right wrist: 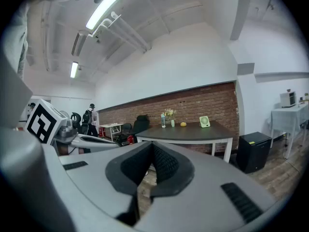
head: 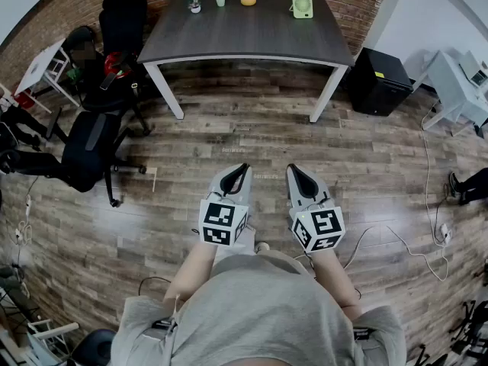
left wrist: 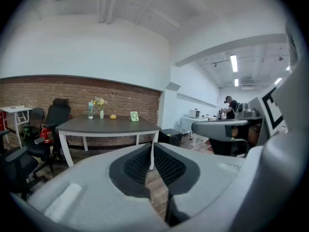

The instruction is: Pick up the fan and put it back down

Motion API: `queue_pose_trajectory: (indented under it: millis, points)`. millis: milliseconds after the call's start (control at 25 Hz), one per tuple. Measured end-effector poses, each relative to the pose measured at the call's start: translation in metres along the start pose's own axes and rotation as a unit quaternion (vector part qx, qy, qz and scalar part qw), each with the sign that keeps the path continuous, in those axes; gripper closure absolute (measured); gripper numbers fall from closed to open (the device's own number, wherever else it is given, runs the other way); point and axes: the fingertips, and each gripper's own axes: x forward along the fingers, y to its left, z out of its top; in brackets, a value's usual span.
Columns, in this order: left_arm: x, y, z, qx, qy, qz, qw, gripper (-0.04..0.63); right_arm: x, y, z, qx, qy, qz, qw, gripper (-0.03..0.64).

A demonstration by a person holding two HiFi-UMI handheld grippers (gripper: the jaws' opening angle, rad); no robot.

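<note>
Fan [head: 302,6] on far table [head: 252,35]; left gripper [head: 242,168] and right gripper [head: 294,169] fingers together, empty; standing person [right wrist: 90,116] in gripper views only.

My head camera looks steeply down from well back, the table [head: 244,33] far at the frame's top. The cameras on my left gripper [head: 242,168] and right gripper [head: 293,168] look almost level along their jaws toward that distant table; all three views share its top and the brick wall [left wrist: 72,94].
</note>
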Motion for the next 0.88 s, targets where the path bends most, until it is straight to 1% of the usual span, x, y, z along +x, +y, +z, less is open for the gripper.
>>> queue_pose_trajectory:
  millis: [160,320,480,680,760,880]
  points:
    - [-0.012,-0.017,0.008,-0.011,-0.018,-0.003,0.9998,0.565,-0.021,0.006,0.001,-0.006,-0.010,0.005,1.000,0.616]
    - [-0.020,-0.020,0.011,-0.020,-0.028,0.003,0.9994,0.565,-0.029,0.013,0.003,-0.019,-0.013,0.017,1.000,0.615]
    - [-0.024,-0.023,0.012,-0.023,-0.031,0.006,0.9992,0.565,-0.033,0.015,0.005,-0.024,-0.016,0.018,0.999,0.617]
    - [-0.027,-0.035,0.011,-0.028,-0.032,0.000,0.9991,0.565,-0.045,0.015,0.006,-0.033,-0.022,0.023,0.999,0.615]
    - [-0.027,-0.041,0.010,-0.034,-0.033,-0.001,0.9989,0.565,-0.050,0.013,0.007,-0.032,-0.028,0.025,0.999,0.615]
    - [-0.029,-0.045,0.006,-0.040,-0.032,0.006,0.9987,0.565,-0.056,0.009,0.002,-0.024,-0.023,0.025,0.999,0.615]
